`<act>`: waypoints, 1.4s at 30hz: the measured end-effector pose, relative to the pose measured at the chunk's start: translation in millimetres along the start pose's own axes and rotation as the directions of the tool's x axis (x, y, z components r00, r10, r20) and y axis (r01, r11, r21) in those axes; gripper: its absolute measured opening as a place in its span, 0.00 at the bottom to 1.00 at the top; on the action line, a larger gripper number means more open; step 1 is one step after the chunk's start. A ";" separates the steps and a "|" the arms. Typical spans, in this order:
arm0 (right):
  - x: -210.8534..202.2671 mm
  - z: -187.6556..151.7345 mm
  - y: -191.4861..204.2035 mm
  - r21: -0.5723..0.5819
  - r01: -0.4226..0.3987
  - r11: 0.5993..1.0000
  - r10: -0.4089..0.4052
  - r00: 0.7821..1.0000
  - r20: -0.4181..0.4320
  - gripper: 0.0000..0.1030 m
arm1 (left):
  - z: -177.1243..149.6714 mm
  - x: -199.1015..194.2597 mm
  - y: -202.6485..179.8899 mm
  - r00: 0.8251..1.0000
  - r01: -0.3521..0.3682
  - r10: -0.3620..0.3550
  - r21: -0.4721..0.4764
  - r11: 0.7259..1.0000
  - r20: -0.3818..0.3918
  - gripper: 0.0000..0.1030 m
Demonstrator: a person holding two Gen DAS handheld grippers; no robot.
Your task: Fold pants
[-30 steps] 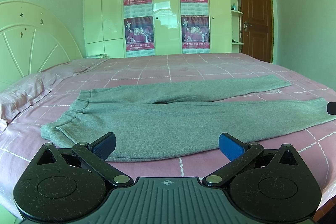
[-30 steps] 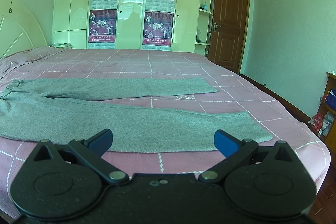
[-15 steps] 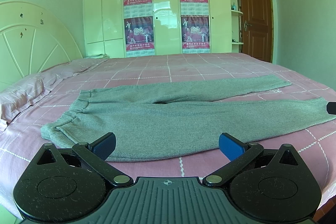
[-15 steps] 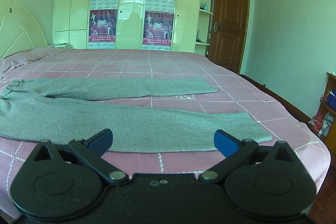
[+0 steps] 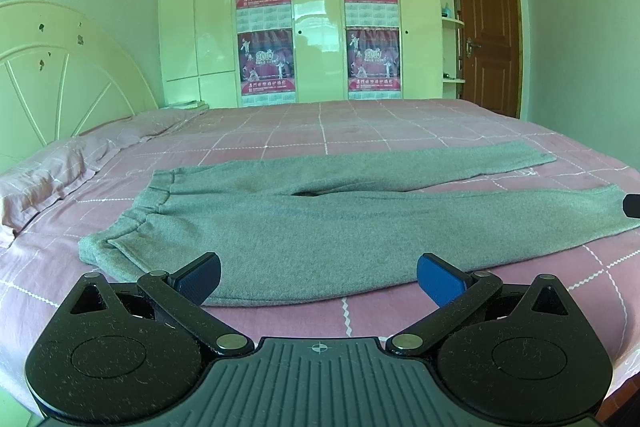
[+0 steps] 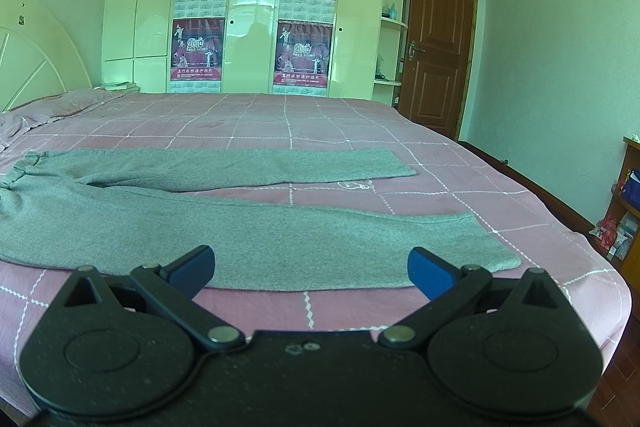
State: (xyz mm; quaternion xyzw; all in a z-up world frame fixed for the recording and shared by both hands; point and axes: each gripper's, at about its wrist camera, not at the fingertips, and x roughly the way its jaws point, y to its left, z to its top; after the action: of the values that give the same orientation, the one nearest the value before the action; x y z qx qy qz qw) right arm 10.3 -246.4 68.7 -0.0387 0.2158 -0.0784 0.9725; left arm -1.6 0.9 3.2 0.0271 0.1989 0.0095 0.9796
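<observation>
Grey pants (image 5: 320, 227) lie flat on the pink checked bed (image 5: 360, 123), waistband to the left, both legs spread apart toward the right. My left gripper (image 5: 319, 277) is open and empty, just short of the near edge of the pants by the waist end. In the right wrist view the same pants (image 6: 256, 231) stretch across the bed, the near leg's hem at the right. My right gripper (image 6: 311, 269) is open and empty, held before the near leg's lower part. A dark tip of the right gripper (image 5: 633, 205) shows at the left view's right edge.
A pink pillow (image 5: 44, 183) and a cream headboard (image 5: 60, 75) are at the left. A cream wardrobe with posters (image 5: 316, 23) stands behind the bed and a brown door (image 6: 438, 35) at the back right. A shelf with items (image 6: 624, 203) stands right of the bed.
</observation>
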 end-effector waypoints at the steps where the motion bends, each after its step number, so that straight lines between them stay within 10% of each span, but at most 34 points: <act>1: -0.1 0.1 0.1 0.000 -0.001 1.000 0.001 1.000 0.000 0.94 | 0.3 0.9 0.5 1.000 -0.003 0.003 -0.003 1.000 -0.006 1.00; 19: 54.2 57.9 40.1 -0.067 -0.150 0.986 0.152 0.988 0.027 0.94 | 48.5 65.7 87.8 0.995 -0.099 0.097 -0.102 0.990 -0.022 1.00; 33: 202.6 133.9 137.1 -0.189 -0.256 0.948 0.264 0.964 0.014 0.84 | 116.2 257.7 219.3 0.976 -0.184 0.176 -0.052 0.981 -0.131 1.00; 42: 294.4 157.7 188.0 -0.236 -0.314 0.920 0.313 0.949 -0.044 0.74 | 119.9 376.8 271.8 0.956 -0.164 0.136 -0.086 0.983 -0.261 0.74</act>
State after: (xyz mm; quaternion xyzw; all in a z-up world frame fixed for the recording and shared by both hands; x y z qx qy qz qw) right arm 366.3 -104.5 68.9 -0.1207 0.2299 0.1047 0.9600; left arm 390.0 277.5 -17.7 -0.0115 0.3194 0.0979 0.9425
